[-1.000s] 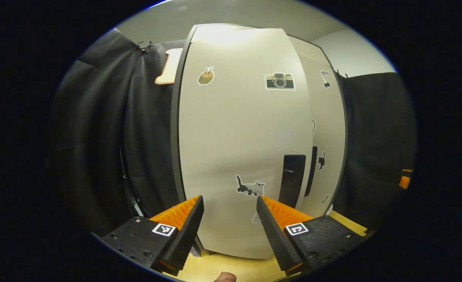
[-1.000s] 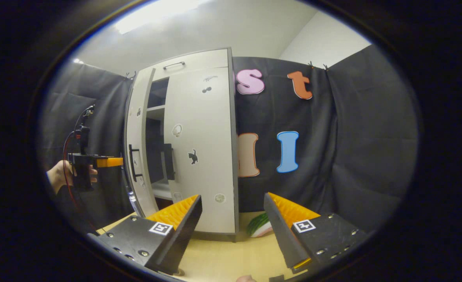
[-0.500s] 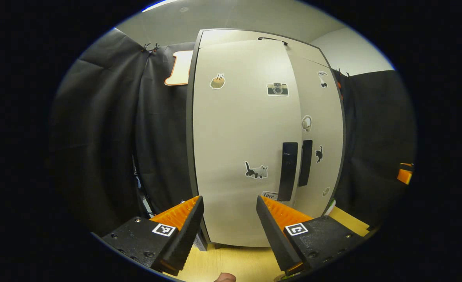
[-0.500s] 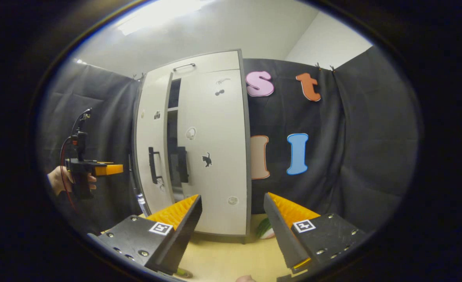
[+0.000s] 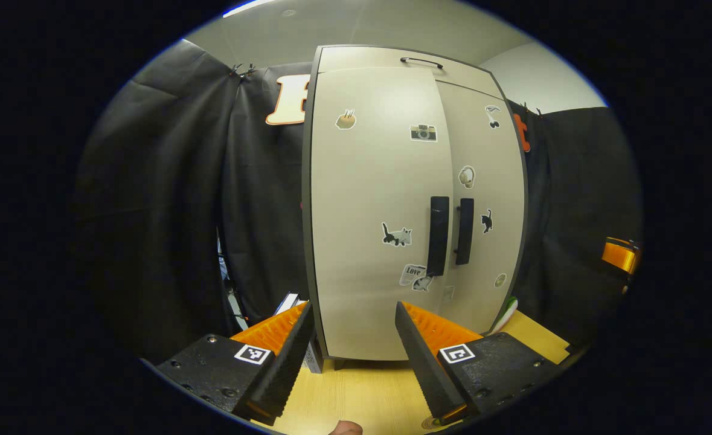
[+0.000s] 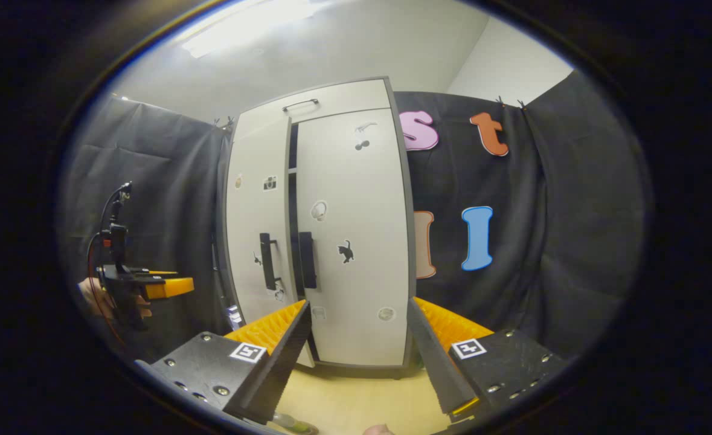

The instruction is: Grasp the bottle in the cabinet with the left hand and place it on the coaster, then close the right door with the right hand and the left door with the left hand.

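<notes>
The white cabinet (image 5: 380,199) stands on the wooden table, with stickers on both doors. In the right gripper view its right door (image 6: 356,241) lies flat against the body. The left door (image 6: 256,241) stands a narrow dark gap off it. The two black handles (image 5: 439,235) sit side by side. My left gripper (image 5: 352,356) is open and empty, a short way in front of the left door. My right gripper (image 6: 359,362) is open and empty too, facing the right door. A brown round edge, perhaps the coaster (image 5: 433,422), shows under my left gripper's right finger. A greenish thing (image 6: 295,426) at the bottom rim is too cut off to name.
Black cloth hangs behind and to both sides of the cabinet. A green and white object (image 5: 508,309) lies by the cabinet's right foot. A hand holds the left gripper (image 6: 150,287) left of the cabinet in the right gripper view. The right gripper (image 5: 618,255) appears at the far right.
The left door has swung in from wide open to almost flat against the cabinet. Both cameras have drawn back, so the cabinet looks smaller and farther off.
</notes>
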Available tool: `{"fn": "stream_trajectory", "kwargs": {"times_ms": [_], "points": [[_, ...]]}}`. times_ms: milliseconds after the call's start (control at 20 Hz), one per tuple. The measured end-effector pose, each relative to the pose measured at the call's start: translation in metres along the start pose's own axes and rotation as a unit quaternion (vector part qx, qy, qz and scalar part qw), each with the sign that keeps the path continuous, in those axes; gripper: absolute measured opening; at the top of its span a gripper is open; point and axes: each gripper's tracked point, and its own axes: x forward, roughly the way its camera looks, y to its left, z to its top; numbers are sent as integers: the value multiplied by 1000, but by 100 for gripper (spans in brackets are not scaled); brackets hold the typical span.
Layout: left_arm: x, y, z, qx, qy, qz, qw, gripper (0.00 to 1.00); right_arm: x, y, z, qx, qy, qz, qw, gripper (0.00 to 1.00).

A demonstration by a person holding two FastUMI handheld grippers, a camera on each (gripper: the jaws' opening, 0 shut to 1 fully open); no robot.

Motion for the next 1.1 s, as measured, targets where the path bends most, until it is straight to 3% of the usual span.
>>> {"fn": "stream_trajectory", "kwargs": {"times_ms": [250,450,550,650,900,1050,1100], "points": [[-17,-1,-14,4,6,6,1000,86,7,24,7,10,-8,2,1000,96],[-29,-10,-5,35,-15,15,999,87,12,39,9,12,-10,2,1000,96],[-35,-24,-5,22,-17,1,1000,86,14,44,7,10,-9,1,1000,99],[-40,-37,-6,6,-13,-11,1000,87,15,50,6,8,-9,0,1000,96],[-39,-42,-6,4,-10,-5,1000,87,19,55,1,4,-4,-3,1000,99],[-37,-41,-1,7,-16,-7,1000,86,16,54,2,-2,-11,-12,1000,92],[-36,-41,2,10,-18,-8,1000,86,16,52,2,-6,-13,-15,1000,96]]}}
